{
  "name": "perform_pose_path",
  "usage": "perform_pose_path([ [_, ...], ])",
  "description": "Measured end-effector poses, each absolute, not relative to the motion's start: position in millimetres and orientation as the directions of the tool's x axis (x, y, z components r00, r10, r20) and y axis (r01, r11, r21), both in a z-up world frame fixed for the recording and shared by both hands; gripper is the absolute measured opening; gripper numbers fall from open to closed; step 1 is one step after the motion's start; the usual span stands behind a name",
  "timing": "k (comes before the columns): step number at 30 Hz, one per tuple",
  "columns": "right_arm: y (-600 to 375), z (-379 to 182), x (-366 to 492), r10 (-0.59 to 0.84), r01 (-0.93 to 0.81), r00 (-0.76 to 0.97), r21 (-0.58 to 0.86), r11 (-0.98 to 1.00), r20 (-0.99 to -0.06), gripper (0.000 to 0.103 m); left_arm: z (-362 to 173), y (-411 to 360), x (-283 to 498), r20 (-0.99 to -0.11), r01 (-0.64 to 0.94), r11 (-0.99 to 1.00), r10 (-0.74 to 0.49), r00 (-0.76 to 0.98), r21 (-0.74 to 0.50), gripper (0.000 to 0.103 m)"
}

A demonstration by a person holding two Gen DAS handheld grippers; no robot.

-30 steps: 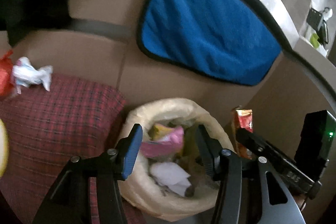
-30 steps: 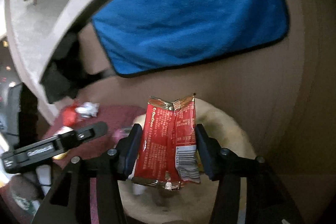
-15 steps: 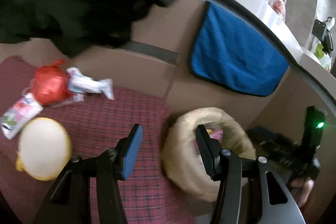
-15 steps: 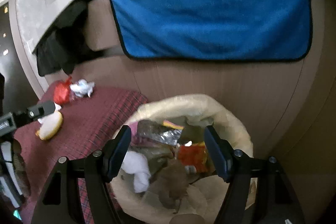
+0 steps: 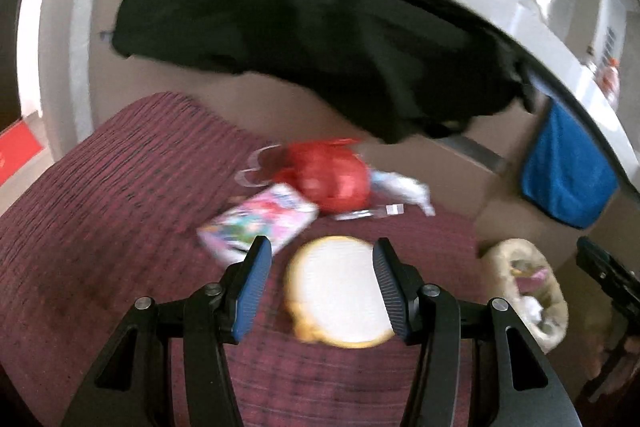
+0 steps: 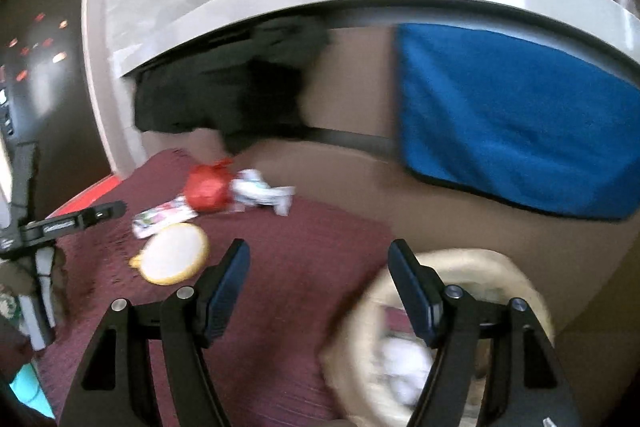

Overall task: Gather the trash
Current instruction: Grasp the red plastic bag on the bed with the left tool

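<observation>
Basket (image 6: 448,267) at lower right holds some trash; wrappers (image 5: 332,183) remain mid-frame; both grippers (image 5: 318,285) (image 6: 318,285) spread, empty.

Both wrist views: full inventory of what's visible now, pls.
Round lid-like disc: 1, white with yellow rim, on the cushion between the left fingers.
Pink packet: 1, beyond the disc.
Red bag: 1, behind the packet.
White wrapper: 1, right of the bag.
Trash basket: 1, cream, right of the cushion, holding trash.
Cushion: 1, maroon plaid.
Blue towel: 1, on the backrest.
Black cloth: 1, on the backrest.
Left gripper: open.
Right gripper: open, empty.
</observation>
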State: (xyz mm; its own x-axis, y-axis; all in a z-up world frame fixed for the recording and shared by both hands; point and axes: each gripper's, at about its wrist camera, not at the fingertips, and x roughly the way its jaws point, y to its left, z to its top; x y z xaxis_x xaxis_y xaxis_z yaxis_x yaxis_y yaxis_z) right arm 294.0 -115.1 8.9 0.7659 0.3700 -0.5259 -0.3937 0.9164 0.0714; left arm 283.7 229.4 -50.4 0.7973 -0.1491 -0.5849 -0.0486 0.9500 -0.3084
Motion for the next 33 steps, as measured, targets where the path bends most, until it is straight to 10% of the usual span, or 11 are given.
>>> perform_pose_path([
  [25,-75,-33,361,0.421,-0.402,0.686,0.174,0.899,-0.594,0.068,-93,208,467,-0.702,-0.172,0.861,-0.258,0.664,-0.479,0.068],
  [33,-48,-23,390,0.445,-0.435,0.669,0.171,0.884,-0.596,0.068,-78,229,429,-0.696,-0.118,0.843,-0.345,0.629,-0.525,0.051],
])
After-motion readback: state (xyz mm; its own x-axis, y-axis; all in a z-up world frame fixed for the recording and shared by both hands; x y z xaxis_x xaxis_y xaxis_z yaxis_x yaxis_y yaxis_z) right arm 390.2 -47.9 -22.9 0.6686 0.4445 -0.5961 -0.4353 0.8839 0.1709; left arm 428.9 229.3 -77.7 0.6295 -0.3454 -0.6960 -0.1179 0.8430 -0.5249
